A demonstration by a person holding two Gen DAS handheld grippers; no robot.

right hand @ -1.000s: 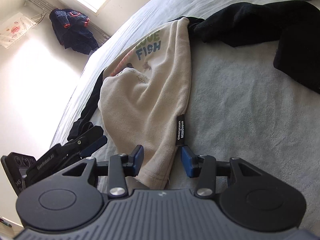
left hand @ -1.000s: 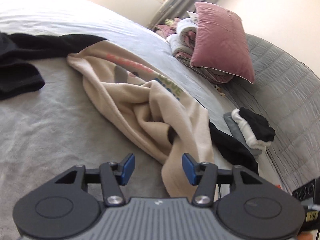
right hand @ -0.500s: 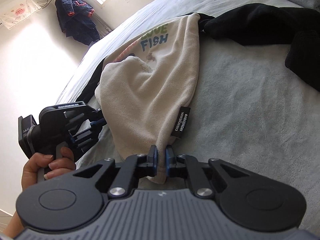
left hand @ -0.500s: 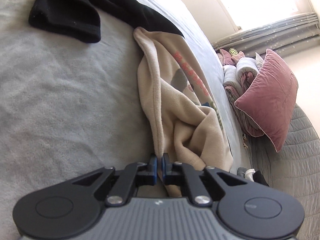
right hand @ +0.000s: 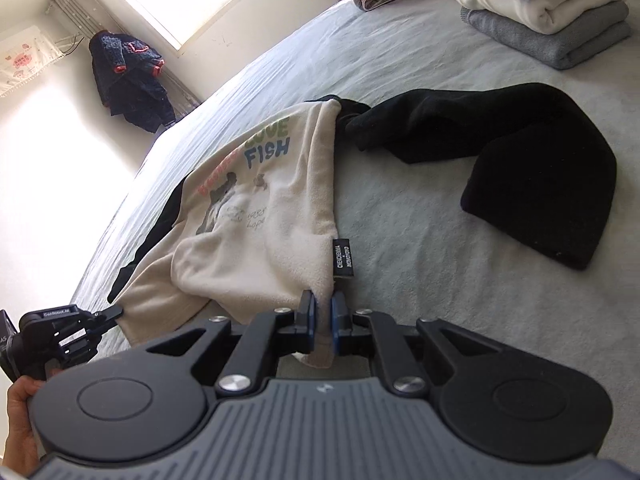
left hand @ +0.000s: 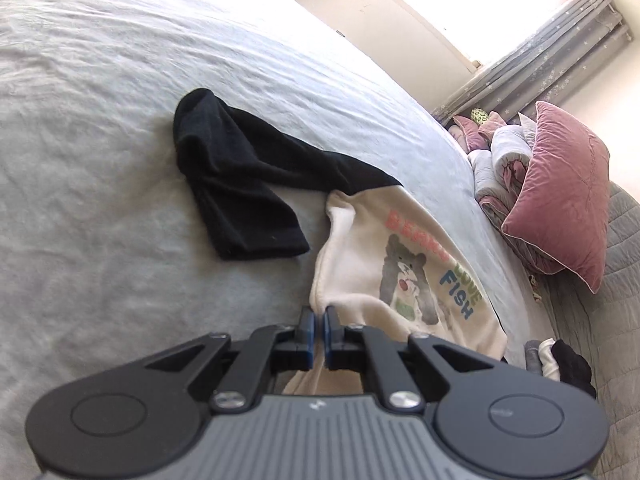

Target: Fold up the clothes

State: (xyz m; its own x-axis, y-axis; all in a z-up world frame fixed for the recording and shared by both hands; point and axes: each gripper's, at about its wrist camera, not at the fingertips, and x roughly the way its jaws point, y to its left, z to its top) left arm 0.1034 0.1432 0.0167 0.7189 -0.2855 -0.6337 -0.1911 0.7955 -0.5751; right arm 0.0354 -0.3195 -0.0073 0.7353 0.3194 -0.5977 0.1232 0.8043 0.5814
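Cream sweatshirt (right hand: 256, 216) lengthwise away from both claws, hem nearest.

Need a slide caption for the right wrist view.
Right gripper shut on the cream sweatshirt hem beside its black sleeve on the bed.

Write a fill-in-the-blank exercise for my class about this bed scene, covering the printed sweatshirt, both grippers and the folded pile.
1. Both the left gripper and the right gripper are clamped on the hem of the cream fleece sweatshirt, whose sleeves are ____.
2. The blue word printed on its front is ____.
3. The folded stack of clothes has a ____ garment at the bottom.
4. The velvet cushion is ____.

Missing words: black; FISH; grey; pink
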